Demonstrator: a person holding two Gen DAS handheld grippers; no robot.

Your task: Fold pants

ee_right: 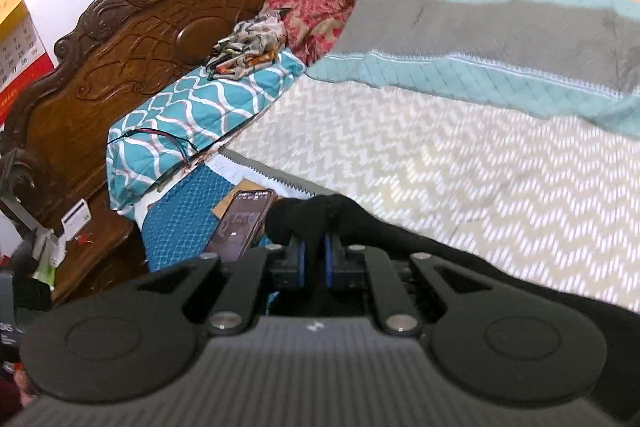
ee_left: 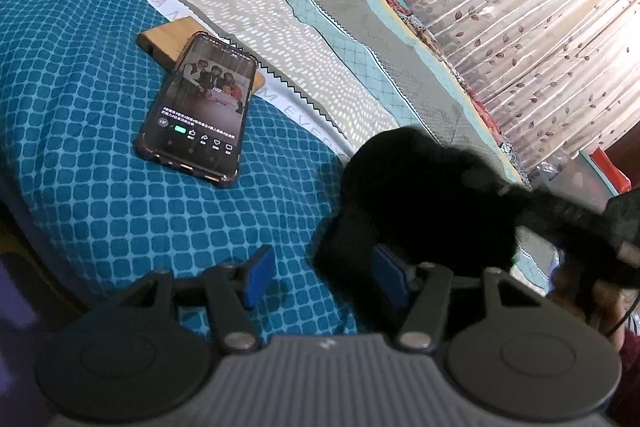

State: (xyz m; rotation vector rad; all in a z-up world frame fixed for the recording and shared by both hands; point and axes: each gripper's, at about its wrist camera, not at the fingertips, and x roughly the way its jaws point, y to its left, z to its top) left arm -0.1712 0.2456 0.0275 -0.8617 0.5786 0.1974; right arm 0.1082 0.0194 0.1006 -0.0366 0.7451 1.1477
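Note:
The black pants (ee_left: 432, 195) hang bunched above the bed, at the right of the left wrist view. My left gripper (ee_left: 324, 277) is open over the blue patterned bedsheet (ee_left: 80, 115), its right pad (ee_left: 386, 277) next to the dark cloth; nothing is between the pads. In the right wrist view my right gripper (ee_right: 314, 259) is shut on a fold of the black pants (ee_right: 316, 213), which trail down to the right under it. The right gripper shows blurred in the left wrist view, holding the pants up.
A phone (ee_left: 198, 107) with a lit screen lies on a wooden block (ee_left: 168, 37) on the sheet. A zigzag-patterned quilt (ee_right: 460, 167) covers the bed. Pillows (ee_right: 188, 119), a carved wooden headboard (ee_right: 132, 39) and curtains (ee_left: 520, 7) border it.

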